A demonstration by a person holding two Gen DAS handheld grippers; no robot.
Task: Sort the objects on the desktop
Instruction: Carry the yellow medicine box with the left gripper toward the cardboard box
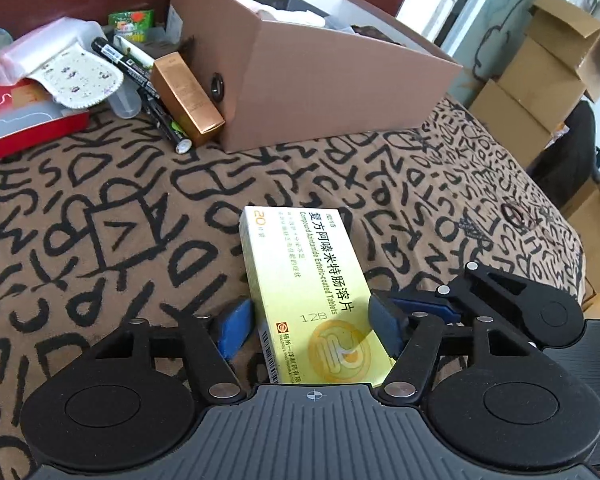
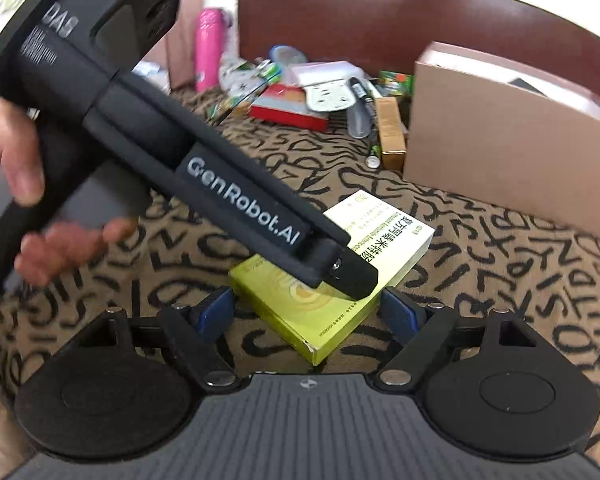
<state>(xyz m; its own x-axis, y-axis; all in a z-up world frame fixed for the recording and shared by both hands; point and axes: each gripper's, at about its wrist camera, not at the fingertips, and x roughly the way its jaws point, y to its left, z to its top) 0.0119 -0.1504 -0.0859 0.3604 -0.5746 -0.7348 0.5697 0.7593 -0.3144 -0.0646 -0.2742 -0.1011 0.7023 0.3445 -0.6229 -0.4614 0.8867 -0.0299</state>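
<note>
A yellow-green tablet box (image 1: pixel 312 300) lies between the blue pads of my left gripper (image 1: pixel 312 324), which is closed on its two long sides, just above the patterned cloth. In the right wrist view the same box (image 2: pixel 384 236) sits under the left gripper's black body (image 2: pixel 228 196), held by a hand. My right gripper (image 2: pixel 308 316) is open with its pads on either side of the box's near corner, not touching it. A brown cardboard box (image 1: pixel 300 80) with an open top stands behind.
A pile of clutter sits at the back left: a gold carton (image 1: pixel 188 98), black markers (image 1: pixel 140 76), a red tray (image 1: pixel 28 120), a pink bottle (image 2: pixel 208 48). Stacked cardboard boxes (image 1: pixel 540 80) stand beyond the table's right edge.
</note>
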